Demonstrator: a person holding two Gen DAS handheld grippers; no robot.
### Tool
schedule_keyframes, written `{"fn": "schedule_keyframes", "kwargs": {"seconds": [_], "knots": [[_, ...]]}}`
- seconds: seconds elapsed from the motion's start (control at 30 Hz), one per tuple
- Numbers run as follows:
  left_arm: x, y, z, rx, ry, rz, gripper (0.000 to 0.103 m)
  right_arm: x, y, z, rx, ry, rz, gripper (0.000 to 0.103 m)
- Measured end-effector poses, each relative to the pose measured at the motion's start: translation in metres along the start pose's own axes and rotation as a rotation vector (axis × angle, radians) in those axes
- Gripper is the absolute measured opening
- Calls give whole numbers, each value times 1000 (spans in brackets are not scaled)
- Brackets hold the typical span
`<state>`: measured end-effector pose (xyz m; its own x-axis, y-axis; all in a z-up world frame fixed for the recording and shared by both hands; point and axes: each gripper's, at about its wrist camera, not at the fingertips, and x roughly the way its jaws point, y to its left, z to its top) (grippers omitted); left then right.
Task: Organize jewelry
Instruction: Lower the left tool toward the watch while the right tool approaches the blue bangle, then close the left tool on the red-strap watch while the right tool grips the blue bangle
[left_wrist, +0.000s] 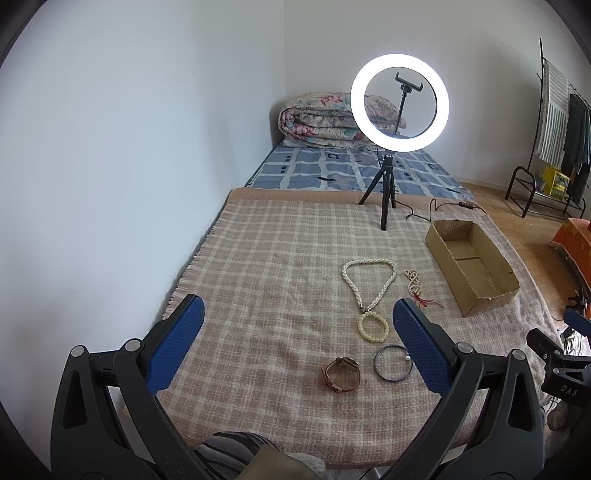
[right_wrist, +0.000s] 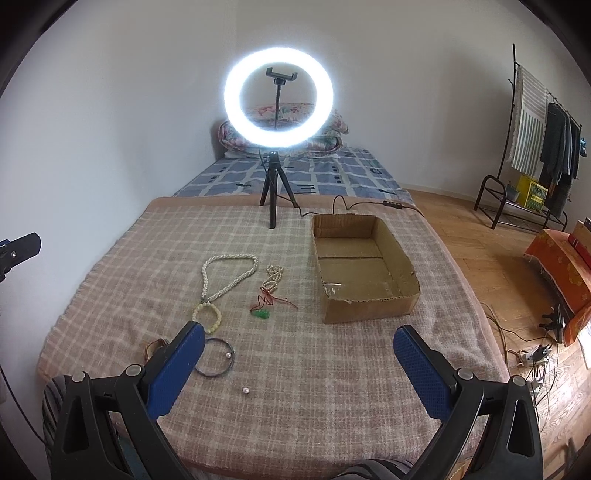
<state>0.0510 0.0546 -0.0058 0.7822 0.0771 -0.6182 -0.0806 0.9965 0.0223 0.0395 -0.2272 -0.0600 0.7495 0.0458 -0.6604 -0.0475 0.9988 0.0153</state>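
Jewelry lies on a plaid blanket (left_wrist: 258, 258): a white bead necklace (left_wrist: 349, 275) (right_wrist: 207, 275), a cream bead bracelet (left_wrist: 373, 325) (right_wrist: 207, 315), a small pearl strand with red cord (left_wrist: 413, 280) (right_wrist: 273, 280), a green pendant (right_wrist: 260, 314), a dark bangle (left_wrist: 384, 373) (right_wrist: 221, 360), a brown watch (left_wrist: 341, 373), and a loose pearl (right_wrist: 245, 390). An empty cardboard box (left_wrist: 471, 266) (right_wrist: 364, 266) stands to the right. My left gripper (left_wrist: 297, 321) and right gripper (right_wrist: 299, 341) are both open, empty, above the blanket's near edge.
A lit ring light on a tripod (left_wrist: 386, 184) (right_wrist: 273, 184) stands at the blanket's far edge, its cable trailing right. A bed with a folded quilt (left_wrist: 317, 118) lies behind. A clothes rack (right_wrist: 532, 147), an orange-covered box (right_wrist: 557, 262) and floor cables are at right.
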Motion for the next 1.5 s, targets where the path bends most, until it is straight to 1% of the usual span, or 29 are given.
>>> {"fn": "schedule_keyframes", "kwargs": {"seconds": [0.1,0.2,0.23,0.27,0.3,0.33,0.4,0.43,0.47,0.53,0.6,0.67,0.73,0.8,0.83,0.87,0.97,1.13,1.23,1.27,1.3,1.37,1.43,1.47,1.5], "knots": [[15,4,-2,2,26,-9,103,15,-3,-1,23,24,40,103],[25,8,-7,3,24,-35,103,31,-4,-3,39,52,62,102],[27,10,-9,-3,11,-48,103,35,-4,-4,37,60,67,101],[29,12,-11,-14,-3,-57,103,39,-4,-5,29,68,70,97],[30,15,-12,-28,-11,-66,102,43,-3,-6,18,78,69,94],[33,17,-13,-41,-9,-73,101,48,-1,-7,3,90,63,93],[42,21,-14,-58,22,-85,97,58,2,-10,-22,108,58,89],[46,23,-15,-63,34,-93,93,63,4,-12,-27,115,62,88],[51,25,-17,-66,45,-92,89,68,5,-14,-27,116,73,87],[60,27,-23,-64,74,-91,87,75,6,-19,-18,114,112,87],[69,27,-29,-57,106,-97,82,86,10,-24,-14,132,127,87],[78,27,-36,-48,136,-96,82,98,15,-27,-27,175,141,86],[86,26,-43,-48,162,-97,82,111,21,-30,-53,225,155,82],[95,27,-48,-60,193,-105,82,127,26,-33,-73,291,167,72],[99,27,-50,-68,211,-107,82,136,27,-35,-72,326,177,71],[104,27,-53,-75,227,-102,82,144,27,-37,-60,360,192,68],[118,28,-60,-92,275,-110,82,164,24,-41,-13,435,241,57],[135,26,-71,-93,343,-126,82,183,30,-44,16,502,302,55],[144,22,-76,-86,382,-151,82,195,32,-48,73,557,343,52],[147,21,-78,-91,396,-166,78,200,31,-50,96,576,351,50],[152,21,-79,-98,417,-185,70,204,31,-51,116,591,356,48],[163,21,-84,-117,473,-212,59,212,32,-52,142,616,357,46],[175,21,-89,-131,519,-230,55,217,32,-53,158,629,349,45],[180,21,-92,-135,539,-234,50,219,32,-52,167,633,348,45],[185,21,-95,-141,556,-240,48,220,32,-51,175,636,346,44]]}}
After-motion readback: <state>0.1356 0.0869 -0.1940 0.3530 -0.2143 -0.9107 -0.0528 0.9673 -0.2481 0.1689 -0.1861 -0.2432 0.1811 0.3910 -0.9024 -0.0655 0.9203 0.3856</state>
